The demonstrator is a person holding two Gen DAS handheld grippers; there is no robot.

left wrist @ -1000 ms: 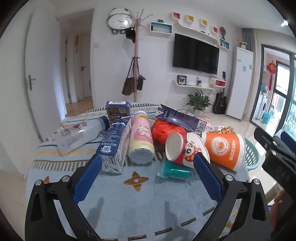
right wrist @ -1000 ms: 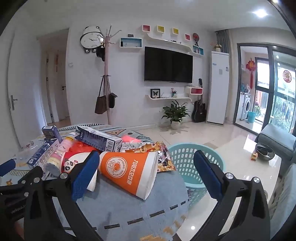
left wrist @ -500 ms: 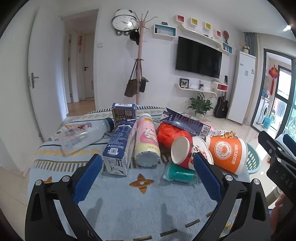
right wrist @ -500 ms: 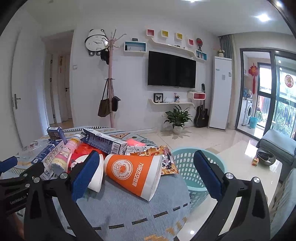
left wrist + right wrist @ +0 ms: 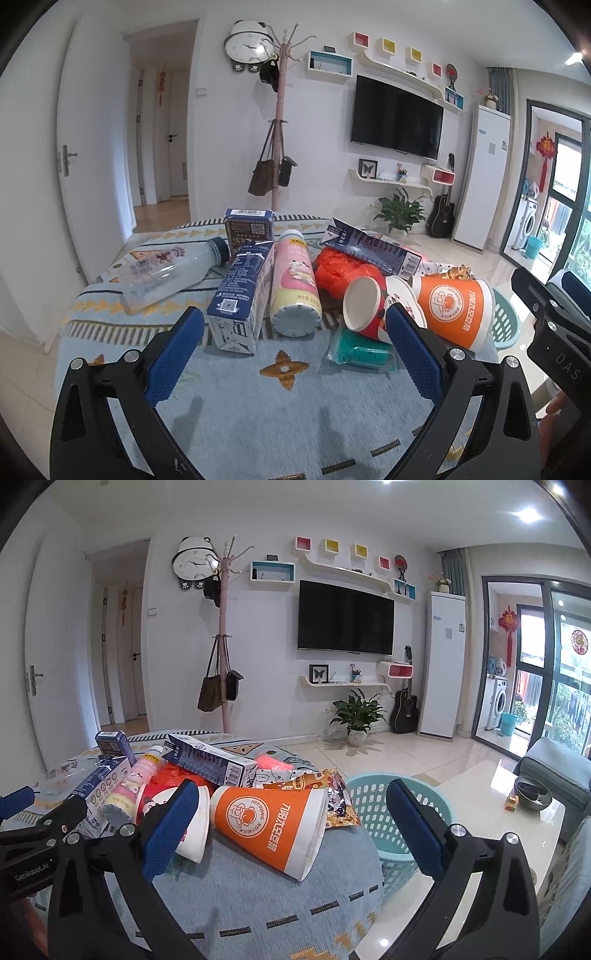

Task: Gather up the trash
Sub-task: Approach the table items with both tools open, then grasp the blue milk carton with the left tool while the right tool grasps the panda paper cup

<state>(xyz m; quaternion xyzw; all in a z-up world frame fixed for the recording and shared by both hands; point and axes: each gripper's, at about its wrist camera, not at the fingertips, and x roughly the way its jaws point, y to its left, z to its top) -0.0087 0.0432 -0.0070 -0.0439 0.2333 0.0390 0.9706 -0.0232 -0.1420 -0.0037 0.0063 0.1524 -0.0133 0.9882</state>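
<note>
Trash lies in a heap on the round cloth-covered table [image 5: 258, 417]: a clear plastic bottle [image 5: 170, 269], a blue milk carton [image 5: 240, 295], a pink bottle [image 5: 293, 288], an orange bag [image 5: 340, 273], a red-and-white paper cup [image 5: 369, 306], an orange paper cup [image 5: 454, 310] [image 5: 269, 823] and a teal wrapper [image 5: 360, 350]. My left gripper [image 5: 291, 354] hangs open just short of the pile, holding nothing. My right gripper [image 5: 291, 830] is open too, with the orange cup lying between its fingers untouched. A teal laundry basket [image 5: 391, 812] stands on the floor beyond the table's right edge.
A dark long box [image 5: 210, 760] rests on top of the heap, and snack wrappers [image 5: 325, 794] lie at its right end. A white low table [image 5: 495, 816] and a grey sofa [image 5: 557, 768] stand to the right. A coat rack [image 5: 221, 646] stands behind.
Both grippers have tilted upward and drawn back a little, so the pile sits lower in each view. Nothing on the table has moved; both stay open.
</note>
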